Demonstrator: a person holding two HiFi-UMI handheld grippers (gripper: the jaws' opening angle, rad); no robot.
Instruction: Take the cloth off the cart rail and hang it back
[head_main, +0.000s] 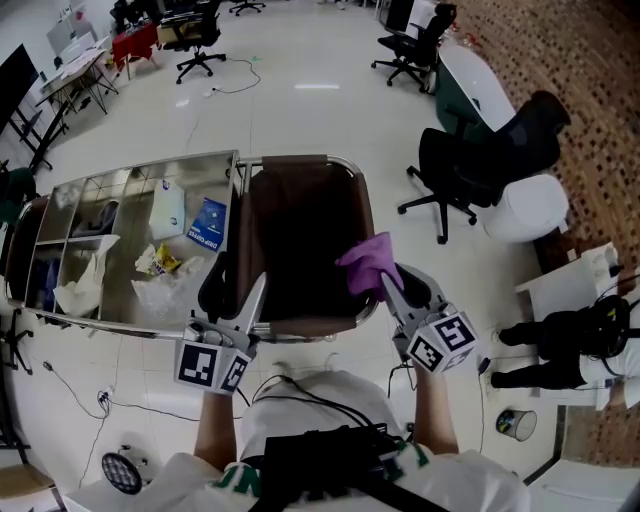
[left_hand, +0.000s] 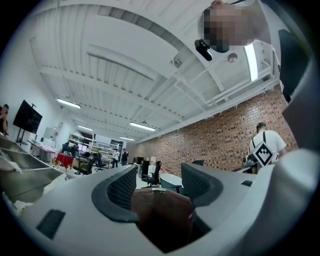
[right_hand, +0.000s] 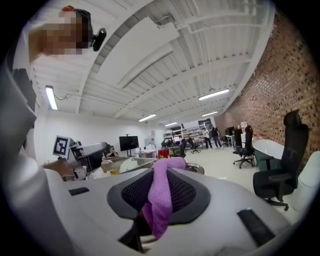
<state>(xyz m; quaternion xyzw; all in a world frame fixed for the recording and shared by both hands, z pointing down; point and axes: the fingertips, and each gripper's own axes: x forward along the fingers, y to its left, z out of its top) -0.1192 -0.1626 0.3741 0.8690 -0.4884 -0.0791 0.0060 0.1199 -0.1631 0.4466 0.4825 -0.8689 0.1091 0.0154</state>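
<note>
The right tongs (head_main: 386, 286) (right_hand: 162, 176) are clamped tight on the purple cloth (head_main: 367, 261) (right_hand: 159, 210). The cloth sticks up in a bunch from the tips, a bit right of the middle of the head view. It sits over the right side of the cart's brown bag (head_main: 300, 235), close to the shiny cart rail (head_main: 366, 205). I can't tell if it touches the rail. The left tongs (head_main: 252, 298) (left_hand: 159, 181) are spread apart and hold nothing. They sit at the near edge of the bag.
</note>
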